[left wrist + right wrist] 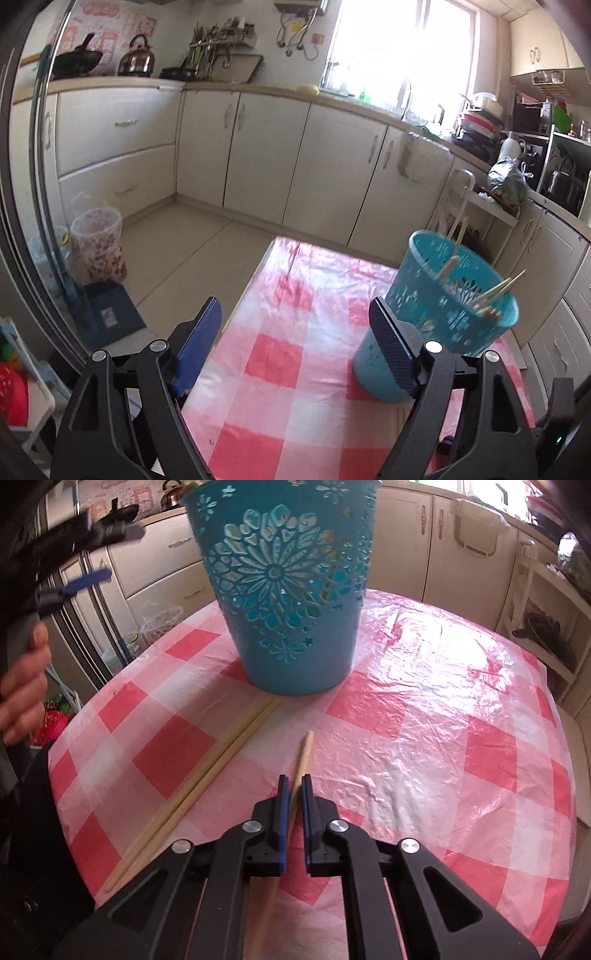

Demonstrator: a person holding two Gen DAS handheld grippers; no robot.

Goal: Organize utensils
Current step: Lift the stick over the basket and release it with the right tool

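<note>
A blue perforated basket [291,590] stands upright on the pink checked tablecloth [443,716]; in the left wrist view the basket [439,314] holds several wooden chopsticks [495,291]. My right gripper [294,780] is shut on a single wooden chopstick [305,751], which points toward the basket. Two more chopsticks [207,775] lie side by side on the cloth, left of it, their far ends touching the basket's base. My left gripper [295,314] is open and empty, above the table's left edge, left of the basket.
Cream kitchen cabinets [258,147] run along the far wall under a bright window [402,48]. A flowered waste bin [99,247] stands on the floor at left. A white shelf rack [546,627] stands right of the table.
</note>
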